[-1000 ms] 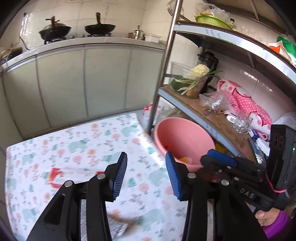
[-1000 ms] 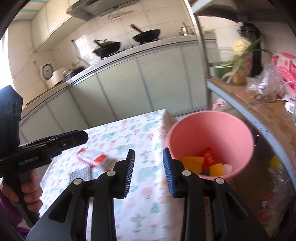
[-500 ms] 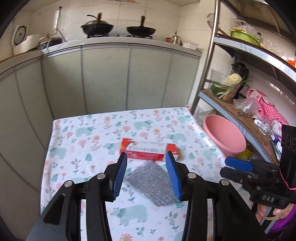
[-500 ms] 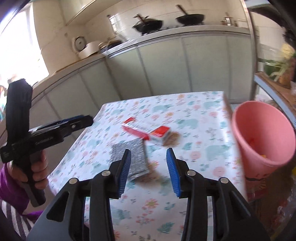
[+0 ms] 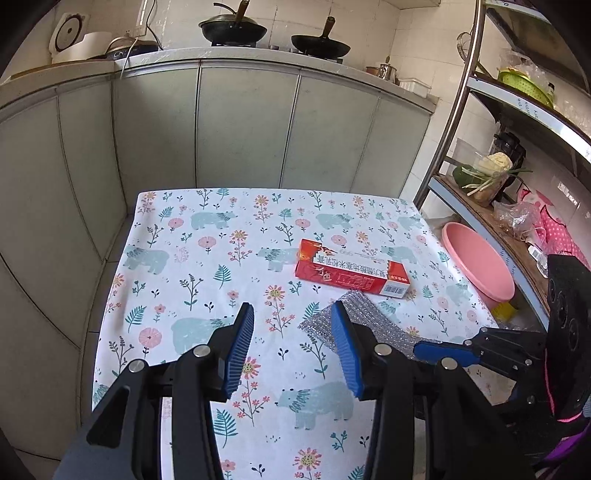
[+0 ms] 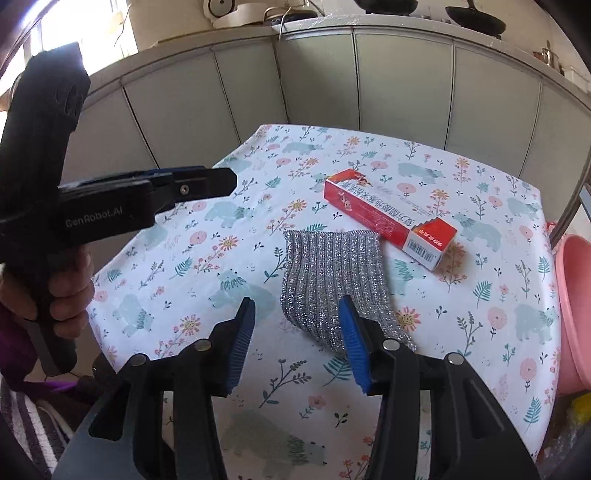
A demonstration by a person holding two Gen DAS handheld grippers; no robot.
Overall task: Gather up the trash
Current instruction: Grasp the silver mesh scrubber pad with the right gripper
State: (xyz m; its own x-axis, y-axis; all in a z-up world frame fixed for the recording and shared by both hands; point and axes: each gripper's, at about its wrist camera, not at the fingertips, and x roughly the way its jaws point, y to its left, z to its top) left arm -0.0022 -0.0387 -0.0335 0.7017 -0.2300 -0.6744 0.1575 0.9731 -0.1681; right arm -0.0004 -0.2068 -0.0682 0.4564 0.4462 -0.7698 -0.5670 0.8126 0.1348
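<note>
Across the middle of both views spreads the table [image 5: 207, 266], covered in a white cloth printed with pale blue bears, flowers and leaves, standing in front of grey-green kitchen cabinets [image 5: 243, 125] whose counter carries two black woks [image 5: 232, 31]. At the table's right side stands a metal shelf rack [image 5: 480, 206], and just beside the table edge below it sits a round pink plastic bin [image 5: 480, 266], seen in the right wrist view only as a pink rim at the frame's edge. Nearer the middle of the cloth lies a crinkled silver foil wrapper [image 6: 332, 273], flat on the table; its far corner lies just beside the long red and white cardboard box [image 6: 388, 218] with a barcode on its end, though contact between them cannot be made out. That box lies flat at an angle, closer to the bin side of the table. Over the near part of the table, the left gripper [image 5: 291, 354] hovers with its blue-padded fingers [image 5: 240, 350] spread apart and nothing between them. To its right, the right gripper [image 6: 297, 343] is likewise spread wide and holding nothing, its right finger overlapping the near edge of the foil wrapper in the view.
</note>
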